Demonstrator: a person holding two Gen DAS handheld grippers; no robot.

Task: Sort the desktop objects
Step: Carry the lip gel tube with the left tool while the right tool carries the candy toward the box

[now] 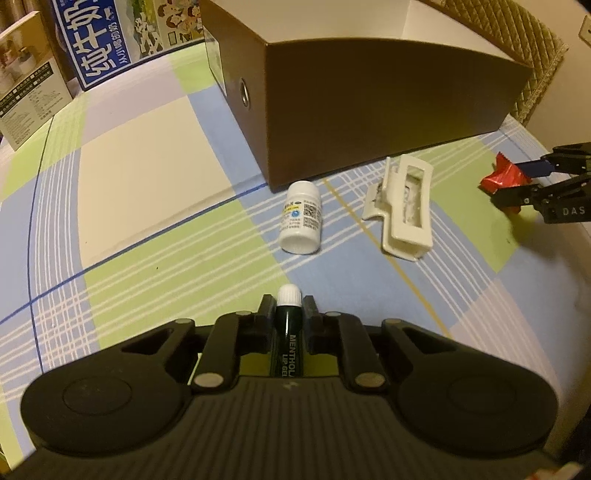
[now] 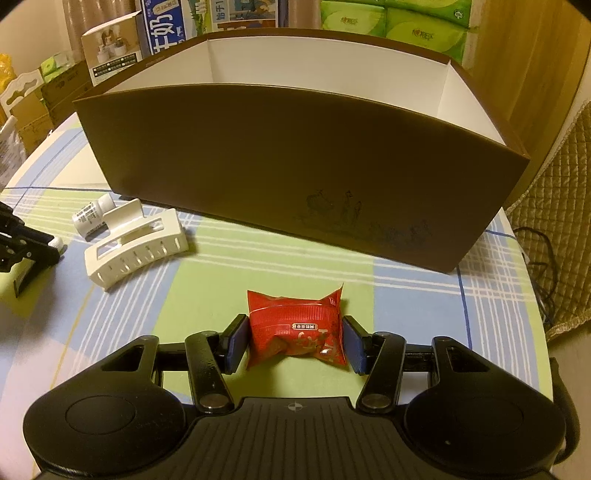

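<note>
My left gripper [image 1: 289, 308] is shut on a dark green lip gel tube [image 1: 290, 332] with a white cap, low over the cloth. A white pill bottle [image 1: 300, 218] and a white hair claw clip [image 1: 402, 208] lie ahead of it, in front of the brown box [image 1: 369, 110]. My right gripper [image 2: 295, 332] has its blue pads against both sides of a red snack packet [image 2: 295, 332] on the cloth. The packet [image 1: 502, 177] and right gripper [image 1: 524, 184] also show at the right of the left wrist view. The clip [image 2: 136, 240] and bottle [image 2: 90, 216] lie at the left of the right wrist view.
The open brown box [image 2: 295, 177] with a white inside stands across the back of the checked tablecloth [image 2: 207, 295]. Cartons [image 1: 99, 44] and tissue packs [image 2: 424, 26] stand behind it. A quilted chair [image 2: 561, 240] is at the right, past the table edge.
</note>
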